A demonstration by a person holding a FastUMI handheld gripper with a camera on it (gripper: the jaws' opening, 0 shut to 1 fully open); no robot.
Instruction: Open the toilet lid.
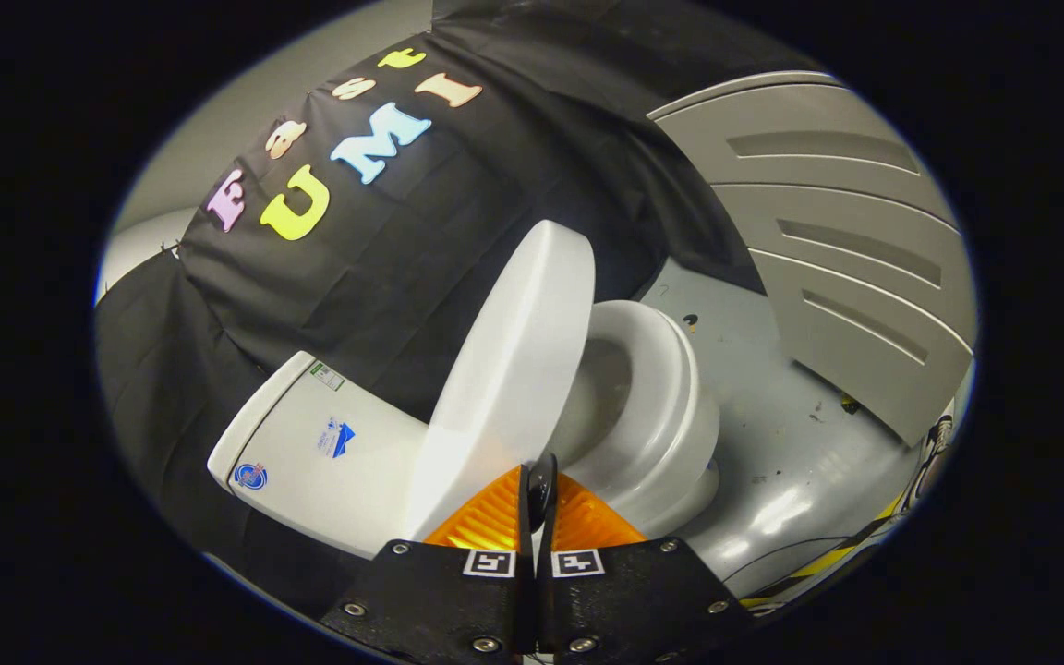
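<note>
The toilet lid point(509, 369) stands already lifted, about upright, between the cistern point(329, 453) and the seat point(657, 406), just ahead of the tongs point(537, 489). The tongs are pressed together and pinch nothing that I can see. I judge the lifting nearly done; next, a soft push should lean the lid against the cistern. Lid and seat look smooth, glossy, rounded; the floor point(791, 462) is grey and shiny.

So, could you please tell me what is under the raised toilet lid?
Under the raised lid sits the white seat ring with the shadowed bowl opening inside it. The lid covers the near part of the ring and bowl. The gripper has its fingers closed together by the lid's lower edge.
</note>
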